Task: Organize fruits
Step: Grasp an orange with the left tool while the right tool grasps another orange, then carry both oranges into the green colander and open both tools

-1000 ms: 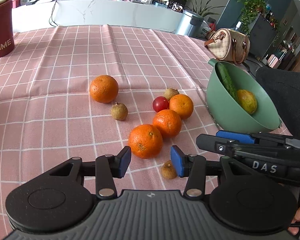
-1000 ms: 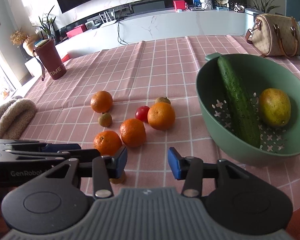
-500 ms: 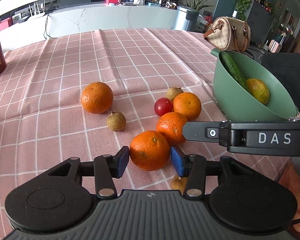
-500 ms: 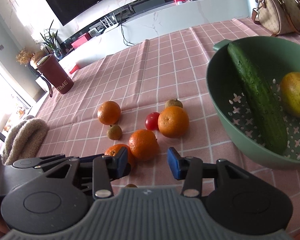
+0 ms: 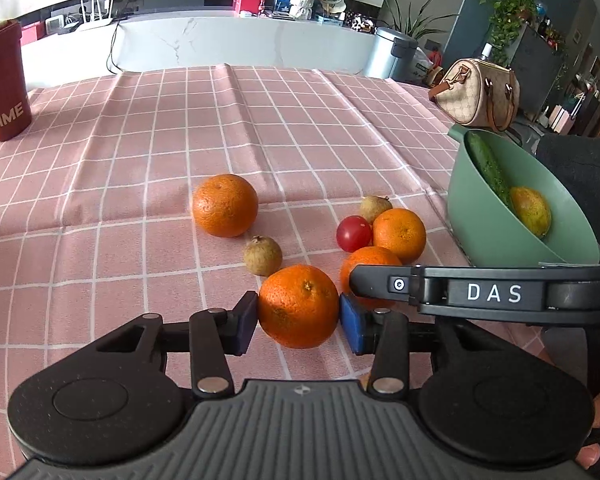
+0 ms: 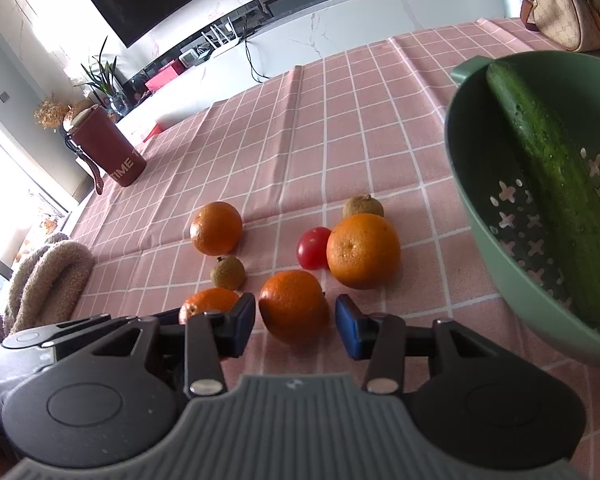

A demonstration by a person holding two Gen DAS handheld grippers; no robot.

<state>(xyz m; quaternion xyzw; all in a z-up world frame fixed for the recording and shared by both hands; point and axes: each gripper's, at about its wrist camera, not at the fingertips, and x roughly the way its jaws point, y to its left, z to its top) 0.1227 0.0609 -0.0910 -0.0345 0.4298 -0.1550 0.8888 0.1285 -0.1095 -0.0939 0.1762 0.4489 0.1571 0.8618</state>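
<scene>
Several oranges, a red tomato and two small brown fruits lie on the pink checked cloth. My left gripper is closing on the nearest orange, which rests on the cloth, and both blue pads touch its sides. My right gripper stands open around a second orange, with a gap at the right pad. In the left wrist view its black finger crosses in front of that orange. The green colander bowl holds a cucumber and a yellow fruit.
A dark red cup stands at the far left and a beige handbag behind the bowl. A woolly beige cloth lies at the table's left edge. Two more oranges lie beyond the grippers.
The left gripper moved forward until the nearest orange lay between its pads, and its jaws narrowed onto it. The right gripper moved down and left to straddle the second orange.
</scene>
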